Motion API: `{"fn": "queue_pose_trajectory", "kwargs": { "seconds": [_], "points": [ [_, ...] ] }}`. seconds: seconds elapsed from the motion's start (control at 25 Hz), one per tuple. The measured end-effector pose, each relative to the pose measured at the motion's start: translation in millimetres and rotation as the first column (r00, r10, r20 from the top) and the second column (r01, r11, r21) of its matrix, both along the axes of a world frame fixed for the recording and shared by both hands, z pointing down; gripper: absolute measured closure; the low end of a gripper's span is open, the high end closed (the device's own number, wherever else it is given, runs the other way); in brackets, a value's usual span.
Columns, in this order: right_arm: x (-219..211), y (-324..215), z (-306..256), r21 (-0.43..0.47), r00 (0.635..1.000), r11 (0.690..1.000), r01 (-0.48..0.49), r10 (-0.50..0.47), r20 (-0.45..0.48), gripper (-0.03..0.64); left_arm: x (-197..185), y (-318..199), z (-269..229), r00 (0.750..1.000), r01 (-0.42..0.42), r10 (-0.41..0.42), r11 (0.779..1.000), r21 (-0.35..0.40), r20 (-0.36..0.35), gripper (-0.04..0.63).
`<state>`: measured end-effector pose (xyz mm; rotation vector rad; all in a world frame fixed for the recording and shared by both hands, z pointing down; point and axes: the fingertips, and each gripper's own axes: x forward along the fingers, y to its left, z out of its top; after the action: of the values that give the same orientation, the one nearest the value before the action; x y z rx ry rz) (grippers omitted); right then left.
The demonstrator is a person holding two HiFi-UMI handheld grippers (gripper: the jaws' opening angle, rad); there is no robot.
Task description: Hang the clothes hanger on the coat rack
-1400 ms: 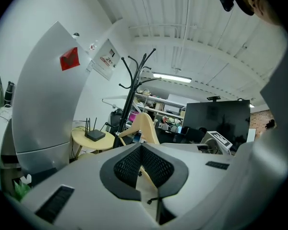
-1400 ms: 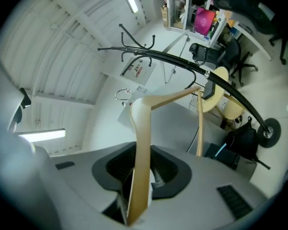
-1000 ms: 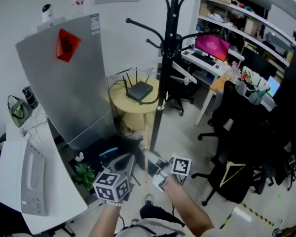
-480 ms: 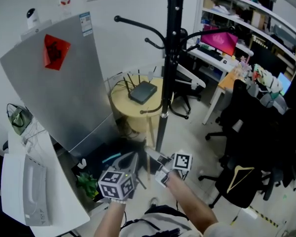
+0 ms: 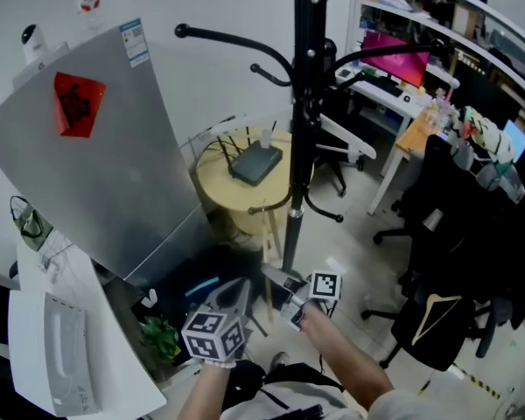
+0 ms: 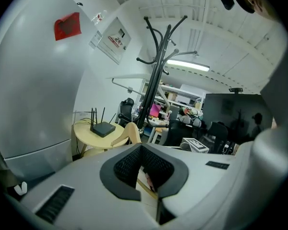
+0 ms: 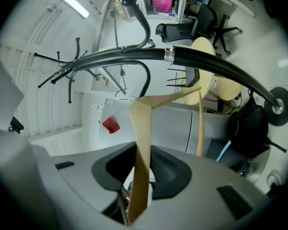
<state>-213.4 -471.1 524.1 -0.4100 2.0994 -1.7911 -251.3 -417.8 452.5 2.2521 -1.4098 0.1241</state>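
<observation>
- Hanger [image 7: 168, 97] is clamped in the right claw [image 7: 142, 158], low down, near the coat rack [image 5: 300, 129] pole.
- Left claw [image 6: 140, 146], jaws together, hangs just left of it.
- Best lift it well up towards a rack arm [image 5: 236, 38], grip firm.

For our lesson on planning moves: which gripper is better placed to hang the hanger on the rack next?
Right. The right gripper is clamped on the hanger, and the rack stretches across its view ahead. Whether the left gripper grips anything is unclear.
</observation>
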Motion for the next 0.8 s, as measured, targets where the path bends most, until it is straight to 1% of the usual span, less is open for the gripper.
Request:
{"fn": "queue_pose_trajectory", "kwargs": {
  "seconds": [0.16,0.32,0.6,0.8],
  "points": [
    [-1,-17,21,-0.054,0.999,0.998,-0.021,0.022,0.027,0.508,-1,-14,8,1.0,-0.024,0.024,1.0,-0.014,0.007,0.604],
    [-5,-24,36,-0.101,0.998,0.994,-0.033,0.037,0.041,0.508,-9,-27,16,1.0,-0.029,0.029,0.999,-0.028,0.01,0.604],
    [0,-32,49,-0.13,0.996,0.99,-0.051,0.061,0.07,0.508,-14,-44,24,0.999,-0.036,0.036,0.998,-0.045,0.006,0.604],
    [10,-34,58,-0.157,0.994,0.986,-0.064,0.077,0.082,0.508,-9,-50,28,0.999,-0.045,0.046,0.998,-0.053,0.005,0.604]
  ]
}}
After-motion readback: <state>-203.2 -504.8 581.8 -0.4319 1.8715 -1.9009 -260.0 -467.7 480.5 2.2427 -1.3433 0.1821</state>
